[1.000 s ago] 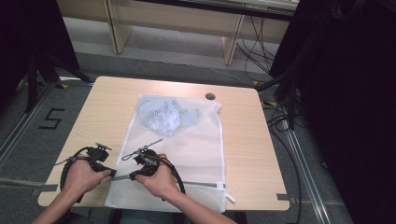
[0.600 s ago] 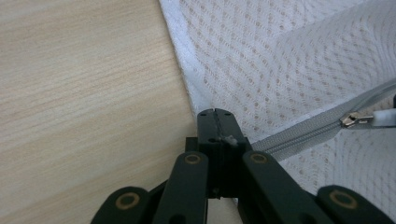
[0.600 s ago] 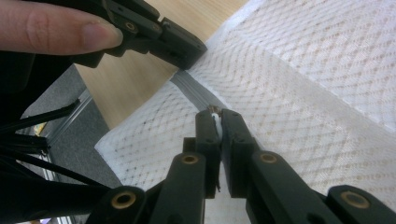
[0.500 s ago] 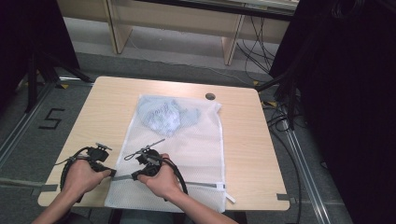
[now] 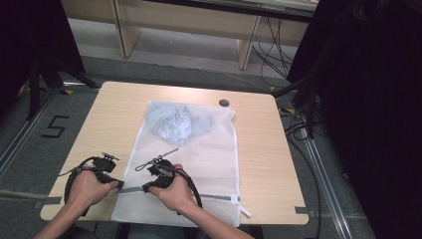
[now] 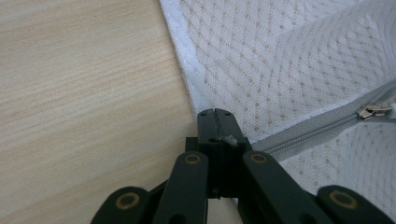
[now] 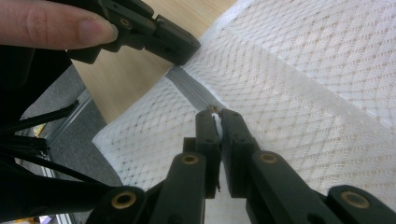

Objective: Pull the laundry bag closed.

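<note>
At bench near edge, left tongs clamping mesh laundry bag zipper tape, right tongs pinching zipper pull; risking pull slipping out, mesh snagging in slider.

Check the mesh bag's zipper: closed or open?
Mostly closed: the zipper teeth are meshed from the bag's left end to the slider.

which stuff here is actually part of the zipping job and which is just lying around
In the job:
- white mesh laundry bag
- grey zipper, its slider
- blue garment inside the bag
- left gripper, shut on the zipper's end
- right gripper, shut on the white pull tab

Just lying about:
- floor cables
- wooden furniture legs beyond the table
</note>
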The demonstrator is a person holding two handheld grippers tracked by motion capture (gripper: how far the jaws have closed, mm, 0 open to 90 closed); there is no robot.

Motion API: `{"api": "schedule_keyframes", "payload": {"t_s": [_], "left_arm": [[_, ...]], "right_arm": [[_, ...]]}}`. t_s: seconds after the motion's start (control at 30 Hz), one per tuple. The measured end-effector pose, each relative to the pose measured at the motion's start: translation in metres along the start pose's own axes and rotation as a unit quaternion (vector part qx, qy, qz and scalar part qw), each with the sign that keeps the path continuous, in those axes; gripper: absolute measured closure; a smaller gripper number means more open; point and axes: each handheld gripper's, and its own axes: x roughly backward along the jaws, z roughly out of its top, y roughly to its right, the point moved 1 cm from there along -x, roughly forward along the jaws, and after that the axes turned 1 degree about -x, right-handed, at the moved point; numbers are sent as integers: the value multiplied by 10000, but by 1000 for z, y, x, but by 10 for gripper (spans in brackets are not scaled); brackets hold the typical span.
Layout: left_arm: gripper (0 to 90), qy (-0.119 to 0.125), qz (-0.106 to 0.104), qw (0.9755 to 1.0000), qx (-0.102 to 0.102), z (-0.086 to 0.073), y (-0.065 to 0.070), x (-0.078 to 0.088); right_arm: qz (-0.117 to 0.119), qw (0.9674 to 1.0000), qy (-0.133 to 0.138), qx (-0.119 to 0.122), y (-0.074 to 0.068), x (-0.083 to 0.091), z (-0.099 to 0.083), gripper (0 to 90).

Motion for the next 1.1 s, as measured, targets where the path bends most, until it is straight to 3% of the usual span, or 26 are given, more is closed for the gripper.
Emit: {"api": "schedule_keyframes", "payload": {"t_s": [0.43,0.5,0.53,0.57,1.1], "left_arm": [[899,46,31,10000,67,0,1,-1],[899,-9,0,10000,-5,0,0,0],[899,52,20,10000,72,0,1,-1],[899,-12,0,10000,-4,0,0,0],[899,15,-1,10000,13,0,0,0]], "right_arm": [[-66,10000,39,-29,4,6,-4,871],[-24,10000,39,-38,5,8,-4,871],[-35,10000,61,18,6,8,-5,871],[-40,10000,74,21,6,8,-5,871],[-71,9999,46,-117,9,14,-9,871]]}}
